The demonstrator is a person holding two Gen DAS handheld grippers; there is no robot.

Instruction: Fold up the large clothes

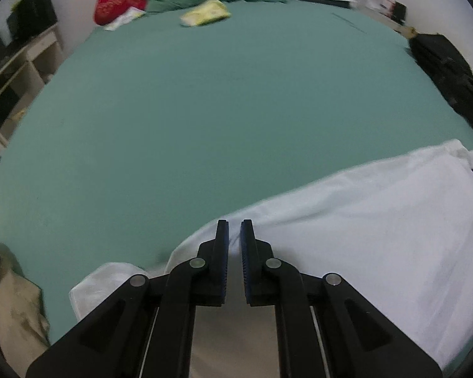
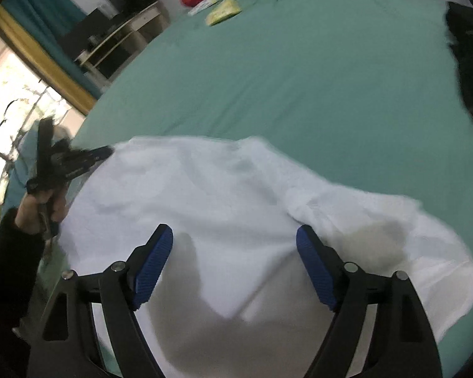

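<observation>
Looks early to me: the white garment (image 2: 224,195) lies rumpled on the green bed (image 1: 205,110), one fold at most, left gripper (image 1: 234,230) nearly shut on its edge, right gripper (image 2: 235,239) wide open, empty above it.

Right gripper (image 2: 235,236) hanging wide open over white garment (image 2: 224,189) lying on green bed (image 2: 299,78), left gripper (image 2: 105,152) touching garment's far corner.
</observation>
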